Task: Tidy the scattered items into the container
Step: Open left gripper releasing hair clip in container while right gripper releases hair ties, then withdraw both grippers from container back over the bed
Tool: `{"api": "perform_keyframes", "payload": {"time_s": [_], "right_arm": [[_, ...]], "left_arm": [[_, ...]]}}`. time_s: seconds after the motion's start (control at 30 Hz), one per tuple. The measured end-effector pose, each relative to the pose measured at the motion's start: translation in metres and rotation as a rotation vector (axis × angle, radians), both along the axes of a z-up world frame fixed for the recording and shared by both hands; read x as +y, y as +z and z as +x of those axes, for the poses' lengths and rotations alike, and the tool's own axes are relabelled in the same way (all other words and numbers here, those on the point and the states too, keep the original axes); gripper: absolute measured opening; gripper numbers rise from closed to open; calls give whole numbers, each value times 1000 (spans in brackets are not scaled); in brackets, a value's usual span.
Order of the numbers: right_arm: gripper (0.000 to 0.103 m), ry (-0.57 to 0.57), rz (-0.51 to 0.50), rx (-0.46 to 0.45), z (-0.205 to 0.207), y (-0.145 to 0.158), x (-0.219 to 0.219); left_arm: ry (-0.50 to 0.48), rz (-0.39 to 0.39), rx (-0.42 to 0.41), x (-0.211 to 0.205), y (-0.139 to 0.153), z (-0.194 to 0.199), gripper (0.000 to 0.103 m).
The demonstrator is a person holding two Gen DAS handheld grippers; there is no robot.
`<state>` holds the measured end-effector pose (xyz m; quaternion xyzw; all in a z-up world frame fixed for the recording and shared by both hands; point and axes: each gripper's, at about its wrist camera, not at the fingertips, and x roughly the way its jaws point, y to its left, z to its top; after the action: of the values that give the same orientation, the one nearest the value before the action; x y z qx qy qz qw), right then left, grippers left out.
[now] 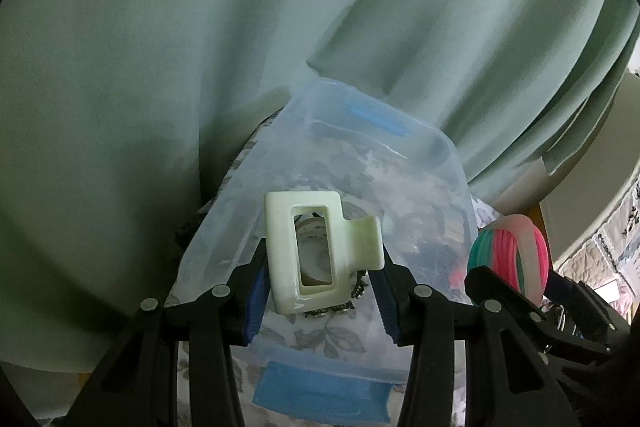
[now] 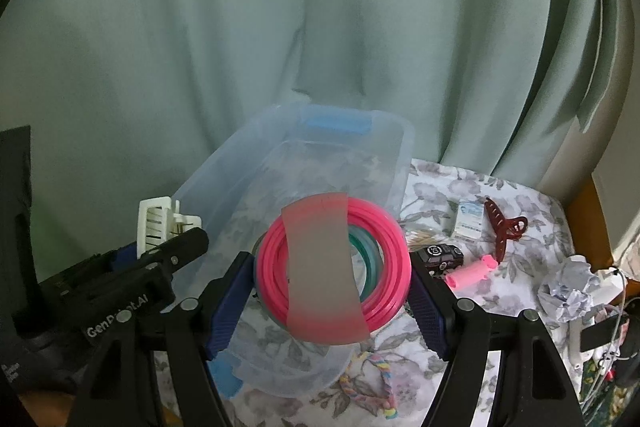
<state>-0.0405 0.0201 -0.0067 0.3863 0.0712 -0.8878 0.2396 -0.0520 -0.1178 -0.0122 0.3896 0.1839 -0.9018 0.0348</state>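
Observation:
My left gripper [image 1: 322, 267] is shut on a cream hair claw clip [image 1: 316, 251] and holds it above the clear plastic container [image 1: 424, 187]. The clip also shows in the right wrist view [image 2: 160, 223], at the container's [image 2: 224, 183] left wall. My right gripper [image 2: 332, 267] is shut on a coil of pink and teal cord [image 2: 384, 247] with a translucent band around it, held over the container's near end. The coil shows in the left wrist view [image 1: 508, 251] at the right.
On the floral cloth [image 2: 520, 255] right of the container lie a dark red claw clip [image 2: 500, 227], a pink roller [image 2: 472, 269], a small card packet [image 2: 468, 219], a black item [image 2: 442, 253], crumpled paper [image 2: 568, 291] and a pastel braided loop [image 2: 380, 383]. A green curtain [image 2: 280, 27] hangs behind.

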Motion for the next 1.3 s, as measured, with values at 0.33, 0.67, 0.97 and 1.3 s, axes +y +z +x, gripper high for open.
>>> {"api": "perform_keyframes", "payload": {"time_s": [0.33,0.67,0.97,1.3], "right_arm": [[78,13,36,5,-2,-7,-7],[78,-3,39,6,4,-4,-3],[78,-23,23,20,18,4,9],[78,-55,2,48,36,20,29]], "left_arm": [[37,26,-41,-8,-9,-4,65],[32,13,-40,-5,-6,1,65],[12,-8,-27,9,5,12,65],[-6,-43,2,25,23,27,65]]}}
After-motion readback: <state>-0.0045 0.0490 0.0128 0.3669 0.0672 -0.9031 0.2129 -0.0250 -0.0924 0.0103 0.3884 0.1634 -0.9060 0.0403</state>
